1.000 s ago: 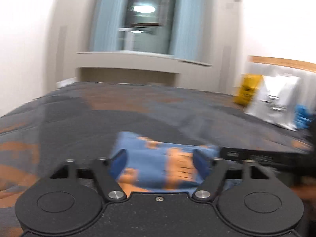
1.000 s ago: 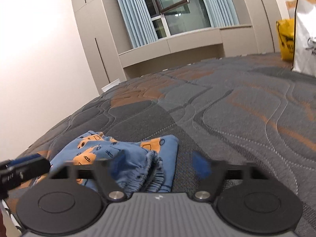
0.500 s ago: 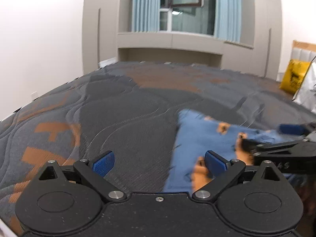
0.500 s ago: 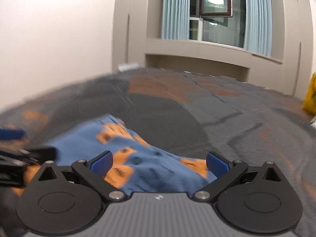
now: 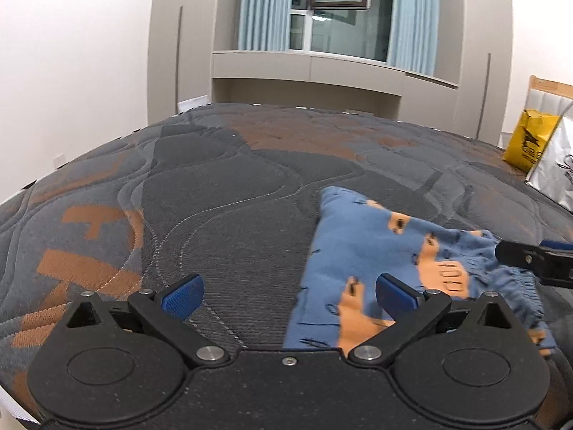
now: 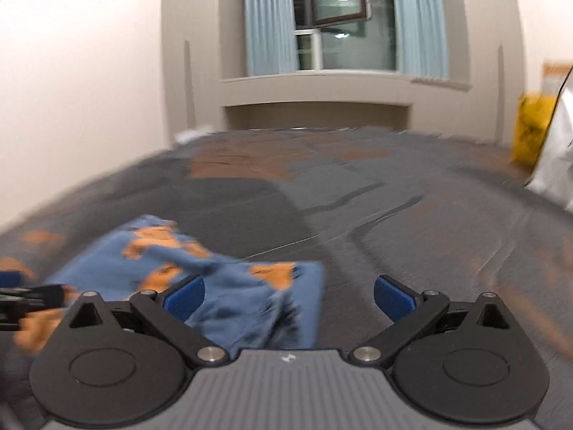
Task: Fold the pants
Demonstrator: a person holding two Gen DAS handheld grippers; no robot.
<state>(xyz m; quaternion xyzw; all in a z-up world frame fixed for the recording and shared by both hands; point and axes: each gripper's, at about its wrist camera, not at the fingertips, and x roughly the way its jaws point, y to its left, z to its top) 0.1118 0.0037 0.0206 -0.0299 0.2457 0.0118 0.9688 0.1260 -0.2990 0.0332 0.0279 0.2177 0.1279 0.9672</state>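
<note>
Small blue pants with orange prints (image 5: 361,251) lie bunched on the grey and orange quilted mattress (image 5: 222,193). In the left wrist view they lie to the right, under my right finger. My left gripper (image 5: 288,292) is open and empty just above the mattress. In the right wrist view, which is blurred, the pants (image 6: 215,276) lie at the lower left, with the gathered waistband near the camera. My right gripper (image 6: 288,292) is open and empty beside them. The tip of my right gripper shows at the right edge of the left wrist view (image 5: 530,258).
A yellow bag (image 5: 530,143) and a silver-white bag (image 5: 555,175) stand at the mattress's far right. The mattress edge runs along the left (image 5: 21,193). A window with blue curtains (image 5: 336,10) and beige cabinets are behind.
Both grippers have opened and let go of the pants. The left gripper has swung left, so the pants now lie to its right. The right gripper has swung right.
</note>
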